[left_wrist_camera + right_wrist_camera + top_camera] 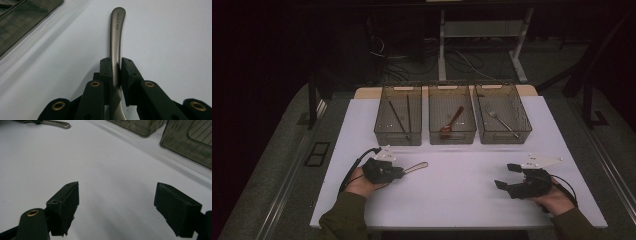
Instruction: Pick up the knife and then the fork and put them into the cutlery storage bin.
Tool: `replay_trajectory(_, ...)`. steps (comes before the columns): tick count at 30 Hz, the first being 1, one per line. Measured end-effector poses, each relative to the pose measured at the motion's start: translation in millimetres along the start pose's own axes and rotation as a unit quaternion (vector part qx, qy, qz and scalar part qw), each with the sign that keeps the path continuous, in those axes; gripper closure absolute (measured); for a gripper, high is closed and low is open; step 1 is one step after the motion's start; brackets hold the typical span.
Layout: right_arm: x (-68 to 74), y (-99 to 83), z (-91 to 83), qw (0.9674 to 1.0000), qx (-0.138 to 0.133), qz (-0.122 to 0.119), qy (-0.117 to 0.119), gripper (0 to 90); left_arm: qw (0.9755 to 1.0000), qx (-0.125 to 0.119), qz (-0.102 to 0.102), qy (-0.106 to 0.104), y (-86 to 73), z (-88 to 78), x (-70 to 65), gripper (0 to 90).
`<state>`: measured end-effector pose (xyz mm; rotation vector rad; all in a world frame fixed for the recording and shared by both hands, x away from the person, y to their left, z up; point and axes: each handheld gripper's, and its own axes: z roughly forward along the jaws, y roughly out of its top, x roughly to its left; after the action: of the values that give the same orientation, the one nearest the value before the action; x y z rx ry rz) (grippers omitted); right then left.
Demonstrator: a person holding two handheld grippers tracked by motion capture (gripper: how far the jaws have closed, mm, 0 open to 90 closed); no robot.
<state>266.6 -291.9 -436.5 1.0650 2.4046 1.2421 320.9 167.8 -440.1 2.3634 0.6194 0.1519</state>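
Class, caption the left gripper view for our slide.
Left gripper clamps a metal utensil handle above the white table.

Left gripper (404, 171): low over the bench, pointing right, jaws clamped tight on a thin handle.
Right gripper (508, 176): pointing left, jaws spread wide, nothing between them.

My left gripper (115, 68) is black with brass-coloured rivets, and so is my right gripper (116, 207). The utensil handle (115, 42) between my left pads is dull silver-grey. The table (462, 180) is plain white (faintly bluish); the three far bins (452, 115) are smoky translucent brown, the middle one holding a reddish-brown spoon (452, 122).
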Motion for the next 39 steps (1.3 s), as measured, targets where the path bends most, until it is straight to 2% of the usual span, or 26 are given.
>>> replay_trajectory(4,-0.5,2.1,-1.0,1.0000,0.003,0.001,0.004,19.4,0.9998,0.004,0.018,-0.010,4.9,1.8,-6.7,79.3)
replay_trajectory(8,-0.9,8.8,-4.7,0.9998,0.004,-0.006,0.018,18.2,0.9994,-0.004,0.030,-0.017,13.3,1.6,-14.4,79.3)
replay_trajectory(12,2.0,21.8,-4.6,0.9981,0.016,-0.027,0.053,18.3,0.9983,-0.006,0.050,-0.029,24.7,2.7,-23.7,79.3)
replay_trajectory(14,6.0,30.1,-0.1,0.9972,0.021,-0.042,0.059,18.5,0.9976,-0.008,0.058,-0.036,31.9,5.6,-29.3,79.3)
replay_trajectory(16,10.9,39.0,5.7,0.9952,0.028,-0.069,0.063,21.8,0.9964,-0.012,0.071,-0.043,40.7,8.4,-34.9,79.3)
replay_trajectory(19,18.3,52.0,15.5,0.9909,0.034,-0.096,0.087,26.1,0.9934,-0.012,0.099,-0.056,56.6,13.8,-45.0,79.3)
replay_trajectory(20,20.6,56.1,19.0,0.9889,0.037,-0.104,0.099,27.1,0.9919,-0.012,0.110,-0.062,61.9,16.0,-48.3,79.3)
replay_trajectory(21,23.1,59.9,23.0,0.9872,0.038,-0.109,0.109,27.6,0.9912,-0.014,0.113,-0.067,66.5,18.6,-52.5,79.3)
replay_trajectory(25,34.6,72.9,40.6,0.9787,0.058,-0.131,0.146,37.0,0.9855,-0.006,0.146,-0.086,83.7,28.4,-66.2,79.3)
replay_trajectory(26,36.8,75.6,45.9,0.9738,0.065,-0.147,0.160,39.6,0.9841,-0.007,0.153,-0.091,87.7,30.8,-69.0,79.3)
replay_trajectory(28,42.8,80.4,56.5,0.9661,0.080,-0.173,0.174,42.6,0.9815,-0.008,0.165,-0.098,95.8,35.1,-74.4,79.3)
replay_trajectory(30,47.9,84.4,66.3,0.9565,0.095,-0.201,0.189,46.3,0.9786,-0.010,0.177,-0.105,103.4,38.5,-78.5,79.3)
replay_trajectory(31,50.3,85.9,70.6,0.9539,0.103,-0.209,0.189,49.6,0.9766,-0.011,0.185,-0.109,107.2,40.1,-79.9,79.3)
replay_trajectory(32,51.6,87.1,74.6,0.9500,0.111,-0.217,0.195,52.4,0.9759,-0.011,0.187,-0.112,110.3,41.3,-82.1,79.3)
replay_trajectory(34,54.6,88.8,80.5,0.9438,0.125,-0.231,0.201,59.6,0.9729,-0.012,0.200,-0.116,116.2,44.5,-85.5,79.3)
replay_trajectory(36,56.6,89.1,84.1,0.9379,0.133,-0.242,0.210,66.2,0.9676,-0.008,0.224,-0.115,121.4,46.6,-86.0,79.2)
replay_trajectory(37,57.0,89.1,84.7,0.9366,0.137,-0.245,0.209,73.3,0.9684,-0.013,0.220,-0.117,122.1,47.7,-87.5,79.2)
replay_trajectory(38,56.7,88.7,85.2,0.9339,0.139,-0.248,0.216,75.9,0.9667,-0.007,0.227,-0.117,123.2,47.7,-87.4,79.2)
replay_trajectory(39,57.4,88.1,84.7,0.9339,0.143,-0.246,0.216,76.8,0.9658,-0.008,0.231,-0.119,123.9,48.1,-87.3,79.2)
